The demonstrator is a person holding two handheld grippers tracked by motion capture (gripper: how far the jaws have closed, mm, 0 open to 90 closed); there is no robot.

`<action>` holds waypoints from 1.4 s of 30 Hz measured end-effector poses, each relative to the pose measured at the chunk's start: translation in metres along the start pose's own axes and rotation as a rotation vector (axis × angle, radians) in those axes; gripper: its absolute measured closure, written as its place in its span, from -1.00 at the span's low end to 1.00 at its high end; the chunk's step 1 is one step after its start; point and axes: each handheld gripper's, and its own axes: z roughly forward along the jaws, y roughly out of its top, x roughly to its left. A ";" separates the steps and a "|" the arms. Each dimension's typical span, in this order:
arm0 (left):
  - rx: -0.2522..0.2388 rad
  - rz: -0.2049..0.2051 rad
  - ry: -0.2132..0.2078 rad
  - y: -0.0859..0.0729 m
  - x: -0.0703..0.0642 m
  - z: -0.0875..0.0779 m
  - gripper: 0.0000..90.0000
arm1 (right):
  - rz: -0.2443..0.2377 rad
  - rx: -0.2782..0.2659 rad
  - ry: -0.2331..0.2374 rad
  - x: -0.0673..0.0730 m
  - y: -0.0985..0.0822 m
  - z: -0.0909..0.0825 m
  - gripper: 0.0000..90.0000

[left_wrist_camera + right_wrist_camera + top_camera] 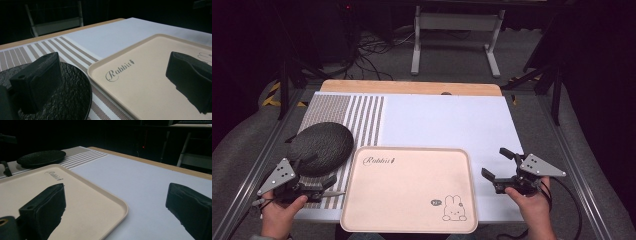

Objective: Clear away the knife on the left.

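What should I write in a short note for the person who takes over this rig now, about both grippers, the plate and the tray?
Left gripper: open, holds nothing, beside the near edge of the black plate.
Right gripper: open, holds nothing, to the right of the beige tray.
Things: the black plate lies on the striped part of the mat, left of the tray. The tray has nothing on it.
Done: nothing visible.
Left: probably grasp the plate and put it on the tray.
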 end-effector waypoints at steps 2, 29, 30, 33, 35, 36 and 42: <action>-0.002 -0.014 -0.019 0.001 0.000 0.000 -0.96 | -0.005 -0.005 0.000 0.001 0.000 0.000 -0.91; 0.410 0.207 -0.082 0.055 0.001 0.000 -0.87 | 0.007 -0.001 0.063 0.003 -0.003 0.003 -0.91; 0.424 0.217 -0.077 0.056 0.001 0.000 -0.87 | 0.007 0.000 0.061 0.003 -0.003 0.003 -0.91; 0.466 0.237 -0.058 0.060 0.002 0.000 -0.87 | 0.007 -0.002 0.061 0.003 -0.003 0.003 -0.91; 0.498 0.256 -0.057 0.064 0.001 0.001 -0.86 | 0.009 -0.003 0.061 0.002 -0.003 0.002 -0.91; 0.510 0.261 -0.058 0.066 0.001 0.001 -0.84 | 0.009 -0.003 0.061 0.002 -0.003 0.002 -0.91; 0.623 0.328 -0.058 0.070 0.000 0.004 -0.82 | 0.003 -0.003 0.069 0.002 -0.003 0.001 -0.91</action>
